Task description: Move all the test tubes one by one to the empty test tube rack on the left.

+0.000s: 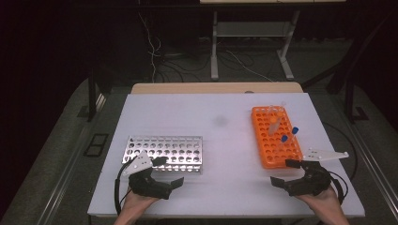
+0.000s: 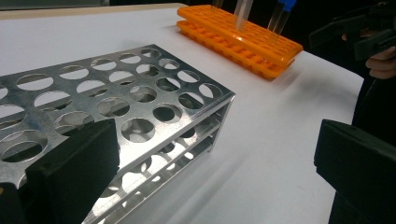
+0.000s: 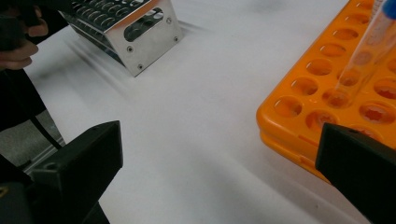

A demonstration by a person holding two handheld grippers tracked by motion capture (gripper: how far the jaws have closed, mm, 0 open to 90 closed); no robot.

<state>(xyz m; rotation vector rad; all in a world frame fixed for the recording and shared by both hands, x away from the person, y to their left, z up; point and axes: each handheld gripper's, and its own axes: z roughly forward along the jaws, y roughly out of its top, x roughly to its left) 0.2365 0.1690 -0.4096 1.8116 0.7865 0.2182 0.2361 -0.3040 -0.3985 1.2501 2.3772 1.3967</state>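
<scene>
A silver metal tube rack [image 1: 164, 152] [image 2: 140, 93] with empty holes stands on the left of the white table [image 1: 220, 136]. On the right, an orange tube rack [image 1: 274, 136] [image 3: 327, 93] holds two blue-capped tubes [image 1: 295, 130] and a clear tube [image 1: 277, 117]. My left gripper [image 1: 171, 171] [image 2: 215, 172] is open at the metal rack's near right corner, with one jaw over the rack's edge. My right gripper [image 1: 281, 172] [image 3: 217, 172] is open just in front of the orange rack's near end, and a tilted tube [image 3: 364, 51] stands in a hole close by. Neither gripper holds anything.
The table's near edge lies just behind both hands. A bare white stretch separates the two racks. Dark floor, cables [image 1: 155, 51] and table legs [image 1: 214, 47] lie beyond the far edge. The other hand [image 3: 18, 42] is at the upper left of the right gripper view.
</scene>
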